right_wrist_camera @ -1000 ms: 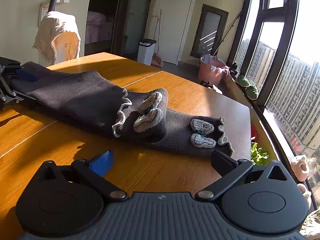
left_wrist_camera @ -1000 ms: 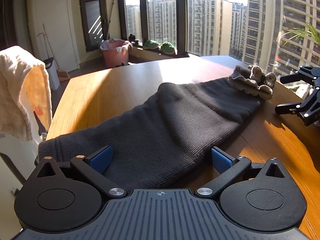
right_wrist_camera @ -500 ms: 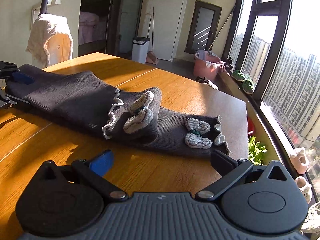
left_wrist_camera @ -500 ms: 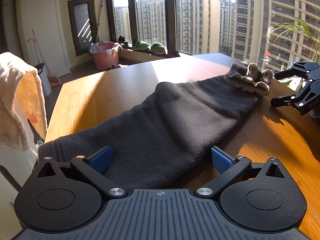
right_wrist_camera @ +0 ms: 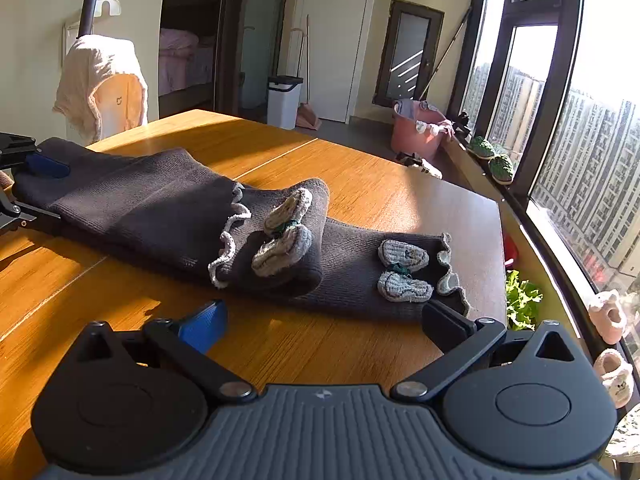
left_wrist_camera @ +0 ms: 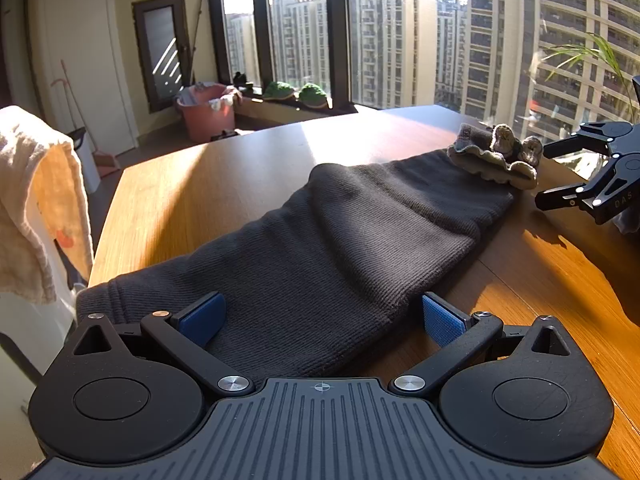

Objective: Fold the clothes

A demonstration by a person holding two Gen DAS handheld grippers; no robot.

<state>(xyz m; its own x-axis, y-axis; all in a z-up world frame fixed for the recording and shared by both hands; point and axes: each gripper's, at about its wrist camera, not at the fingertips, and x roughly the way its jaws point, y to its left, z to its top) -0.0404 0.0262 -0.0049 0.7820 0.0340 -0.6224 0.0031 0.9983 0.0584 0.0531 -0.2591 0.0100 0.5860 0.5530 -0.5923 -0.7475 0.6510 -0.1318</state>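
The left gripper (left_wrist_camera: 320, 316) sat low at the near end of the dark knit garment (left_wrist_camera: 320, 248), its blue-padded fingers (left_wrist_camera: 202, 318) spread wide with the waist edge of the cloth lying between them and nothing pinched. From there the garment ran ahead and to the right across the wooden table (left_wrist_camera: 224, 184), ending in a frilled cuff with small knitted bows (left_wrist_camera: 500, 156). Just right of that cuff hovered the right gripper (left_wrist_camera: 556, 176), seen side-on with its jaws apart and clear of the fabric. In the right wrist view, the right gripper (right_wrist_camera: 324, 324) likewise stood spread above bare wood, with the garment (right_wrist_camera: 160, 208) lying just ahead of its fingers. One leg was folded back so that its ruffled cuff (right_wrist_camera: 228, 248) and a pair of pale bows (right_wrist_camera: 286, 232) rested on top of the cloth, while the other leg stretched rightward to a second cuff with bows (right_wrist_camera: 404, 270) near the right finger. Far to the left in this view, the left gripper (right_wrist_camera: 24, 184) straddled the waist end. Beyond the table stood a chair draped with a cream towel (right_wrist_camera: 102, 84), a white bin (right_wrist_camera: 284, 100), a pink bucket (right_wrist_camera: 416, 128) by the window, and green knitted slippers (right_wrist_camera: 492, 156) on the sill. A leafy plant (right_wrist_camera: 520, 296) sat below the table's right edge.
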